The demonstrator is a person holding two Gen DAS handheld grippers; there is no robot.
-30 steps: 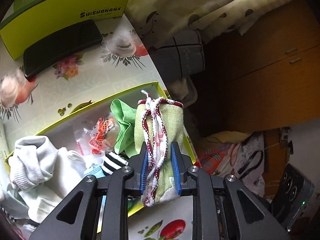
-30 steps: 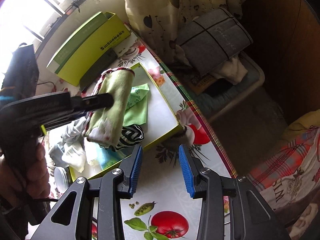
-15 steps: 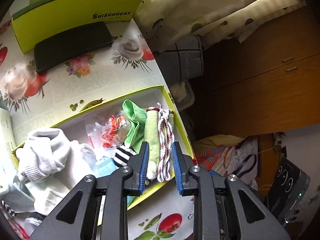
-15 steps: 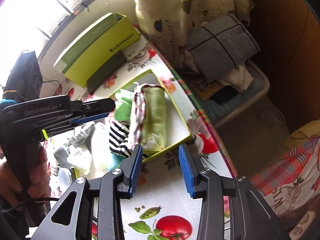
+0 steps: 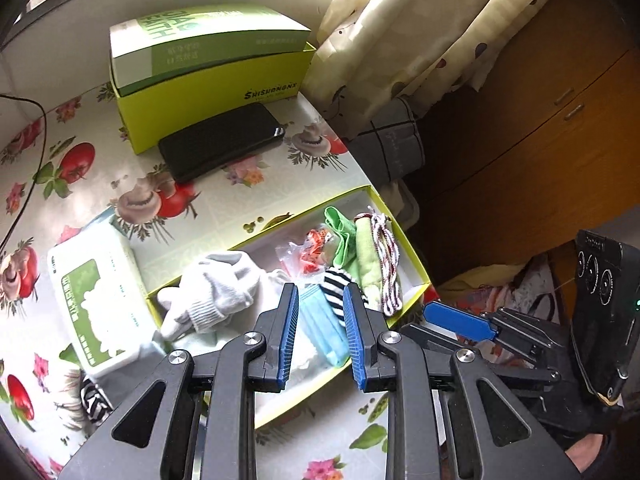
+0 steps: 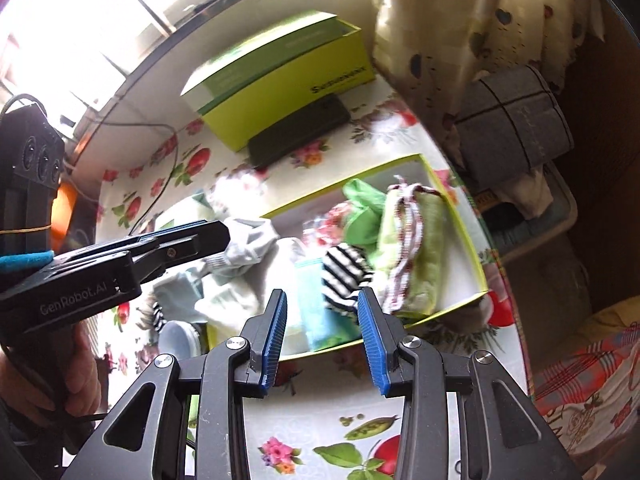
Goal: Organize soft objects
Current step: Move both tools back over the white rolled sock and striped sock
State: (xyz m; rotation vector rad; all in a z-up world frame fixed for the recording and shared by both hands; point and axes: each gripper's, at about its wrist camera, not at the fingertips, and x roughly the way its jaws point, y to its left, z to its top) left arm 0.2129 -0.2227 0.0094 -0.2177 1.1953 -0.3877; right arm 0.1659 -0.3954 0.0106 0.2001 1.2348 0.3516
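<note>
The green towel roll [image 5: 366,256], with its red-and-white braided cord [image 5: 387,258] lying along it, sits in the shallow yellow-edged tray [image 5: 420,270], hard against the tray's right wall and reaching from near the far right corner to near the front right one. I judge it light, soft and springy: it will squash under the pads and may loosen if I pinch one layer only. If I need to shift it, I take it across the middle of the roll, both pads over the full thickness, and I leave the cord alone, since it looks loose and would just drag or snag.

Beside it toward the tray's middle lie a folded bright green cloth [image 5: 340,232], a crinkly clear packet [image 5: 310,250] with red print, a black-and-white striped sock [image 5: 336,282] and a pale blue mask [image 5: 326,330]; a white glove [image 5: 216,294] fills the left end. All look limp and light; the packet may slip.

My left gripper [image 5: 320,332] is released, its jaws having just been opening, with nothing between them; it hangs above the tray's front edge. My right gripper [image 6: 322,334] is likewise parted and empty, over the same front edge. A tissue pack [image 5: 98,296] lies just outside the tray's left end, and a second striped sock [image 5: 94,398] near the tablecloth's [image 5: 208,208] front left, probably still to be sorted.
</note>
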